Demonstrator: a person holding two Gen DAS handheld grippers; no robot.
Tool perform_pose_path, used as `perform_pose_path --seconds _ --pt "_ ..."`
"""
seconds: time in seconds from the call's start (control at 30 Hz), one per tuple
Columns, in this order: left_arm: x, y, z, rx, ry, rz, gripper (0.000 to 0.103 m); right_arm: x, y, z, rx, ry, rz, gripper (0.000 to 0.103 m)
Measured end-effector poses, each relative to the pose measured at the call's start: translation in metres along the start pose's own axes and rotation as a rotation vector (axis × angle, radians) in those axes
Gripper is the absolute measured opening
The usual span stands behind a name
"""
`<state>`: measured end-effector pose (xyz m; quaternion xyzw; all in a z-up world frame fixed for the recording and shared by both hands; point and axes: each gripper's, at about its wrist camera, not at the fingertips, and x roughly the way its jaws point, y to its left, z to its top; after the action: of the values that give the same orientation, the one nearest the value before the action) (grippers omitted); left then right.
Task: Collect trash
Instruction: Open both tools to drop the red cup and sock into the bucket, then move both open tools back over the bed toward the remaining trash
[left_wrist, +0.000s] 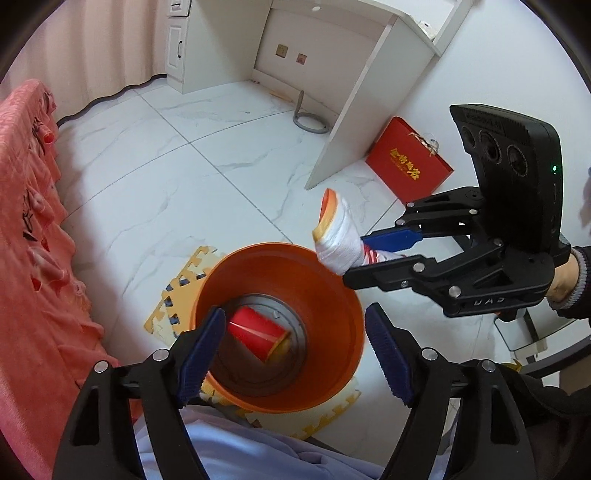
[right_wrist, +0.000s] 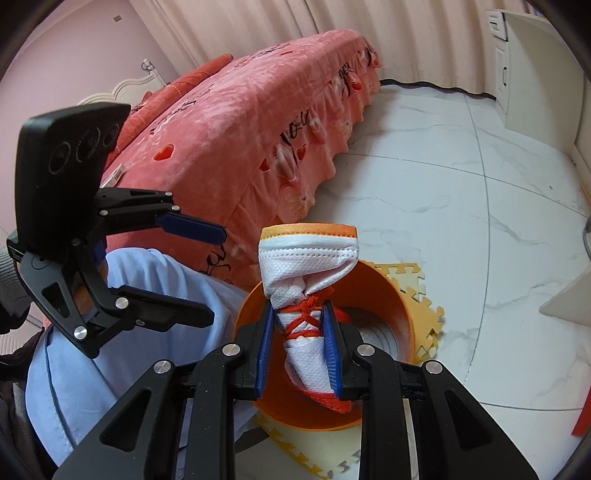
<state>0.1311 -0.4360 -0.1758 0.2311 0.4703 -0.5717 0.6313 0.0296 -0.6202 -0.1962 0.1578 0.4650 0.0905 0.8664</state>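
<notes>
Our right tool (right_wrist: 297, 345) clamps a tied white bundle (right_wrist: 308, 269) over the orange bin (left_wrist: 332, 273); our left tool (left_wrist: 295, 350) gapes empty, half-hiding a red cup (left_wrist: 256, 332) inside.

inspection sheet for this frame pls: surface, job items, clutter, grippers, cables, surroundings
Surface: white marble-look floor tiles; yellow foam mats under the bin.
Job's things: orange bin upright, a red cup lying on its side at the bottom; rolled white mask tied with red string, over the bin's rim.
Clutter: red gift box leaning by the desk leg; light blue cloth beside the bin.
Grippers: left gripper open above the bin, nothing between its fingers; right gripper shut on the mask.
Cables: grey hose coiled under the desk.
Surroundings: bed with pink cover, white desk, cream curtain.
</notes>
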Motion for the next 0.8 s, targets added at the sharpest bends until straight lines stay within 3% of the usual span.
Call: perform_pose_path --seconds 0.13,0.27,0.8 --pt "-0.004 0.002 0.0 -0.008 0.0 0.008 0.078 0.008 0.004 0.001 0.0 0.005 0.001 0.03" --pt "-0.006 0.004 -0.002 -0.015 -0.001 0.017 0.078 0.012 0.007 0.0 -0.007 0.015 -0.001 0.045" --pt "-0.048 0.006 -0.023 -0.043 -0.07 0.081 0.078 -0.006 0.039 0.009 -0.062 0.002 0.003 0.048"
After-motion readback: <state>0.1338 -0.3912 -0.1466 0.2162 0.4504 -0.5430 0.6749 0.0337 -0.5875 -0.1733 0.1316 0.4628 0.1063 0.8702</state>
